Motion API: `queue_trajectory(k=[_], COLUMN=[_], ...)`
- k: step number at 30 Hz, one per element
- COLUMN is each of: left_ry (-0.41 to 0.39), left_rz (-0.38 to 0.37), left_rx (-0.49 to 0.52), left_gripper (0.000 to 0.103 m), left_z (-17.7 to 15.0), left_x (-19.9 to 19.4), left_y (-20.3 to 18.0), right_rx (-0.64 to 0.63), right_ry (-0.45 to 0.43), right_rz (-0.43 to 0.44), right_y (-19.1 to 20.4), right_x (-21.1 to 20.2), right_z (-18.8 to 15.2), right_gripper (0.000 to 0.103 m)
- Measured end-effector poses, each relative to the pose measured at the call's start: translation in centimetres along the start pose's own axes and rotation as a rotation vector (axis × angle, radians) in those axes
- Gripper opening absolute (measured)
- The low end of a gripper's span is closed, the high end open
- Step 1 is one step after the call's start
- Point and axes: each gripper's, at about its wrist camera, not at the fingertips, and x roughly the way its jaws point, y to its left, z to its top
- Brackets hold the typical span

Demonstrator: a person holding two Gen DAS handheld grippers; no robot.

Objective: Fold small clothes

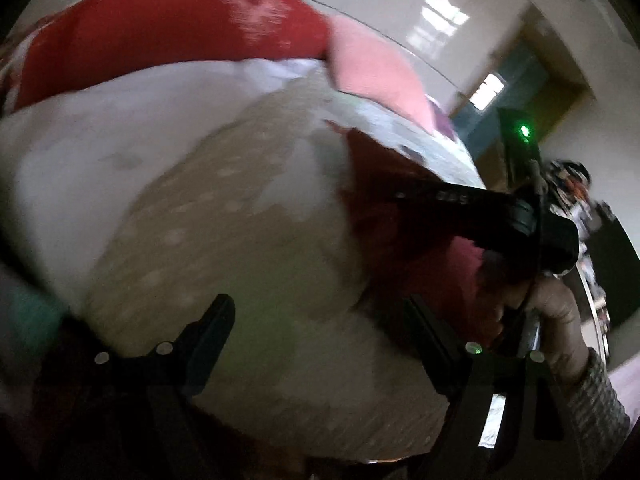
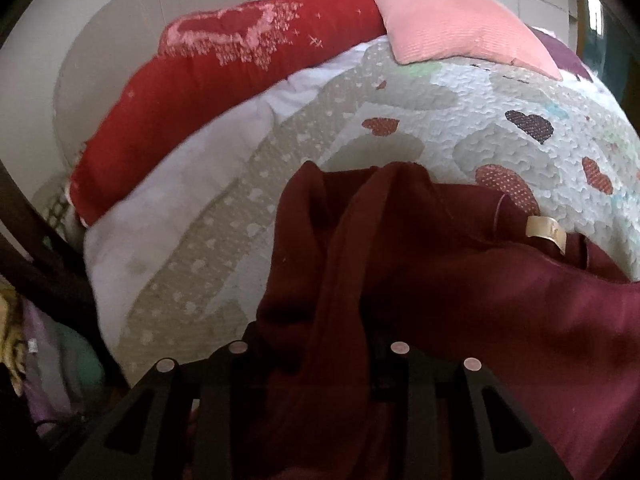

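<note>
Pale walls and a tiled floor frame a bed (image 2: 500, 92) covered by a quilt printed with hearts, with a white sheet (image 2: 168, 200) showing along its left edge. From the left, a red pillow (image 2: 224, 80) lies across the head of the bed, and a pink pillow (image 2: 452, 28) sits just beside it to the right, touching it. On the near part of the quilt lies a dark maroon garment (image 2: 500, 312), bunched into folds, a small cream label (image 2: 546, 234) showing on it. The left hand-held gripper (image 1: 320, 340) hangs over the quilt with its 2 fingers spread wide and nothing between them; that view is blurred. Further right, the right hand-held gripper (image 2: 320, 344) has its fingers drawn close on a gathered fold of the maroon garment, pinching it. At the right edge of the left view, a hand (image 1: 556, 312) in a grey knit sleeve grips that tool's handle.
</note>
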Motion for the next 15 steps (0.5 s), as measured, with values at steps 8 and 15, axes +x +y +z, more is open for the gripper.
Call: queue_trajectory(k=[8, 15], left_ry=[0.123, 0.147], left_rz=[-0.064, -0.115], left_rx=[-0.022, 0.059], left_gripper=[0.087, 0.091], left_z=[-0.7, -1.9], left_x=[7.9, 6.9], left_y=[0.3, -0.2], right_rx=[0.123, 0.162], right_ry=[0.061, 0.075], right_rz=[0.106, 0.143], right_y=[-3.1, -3.9], right_x=[1.4, 2.5], right_z=[-0.1, -0.2], right_gripper=[0.034, 0.036])
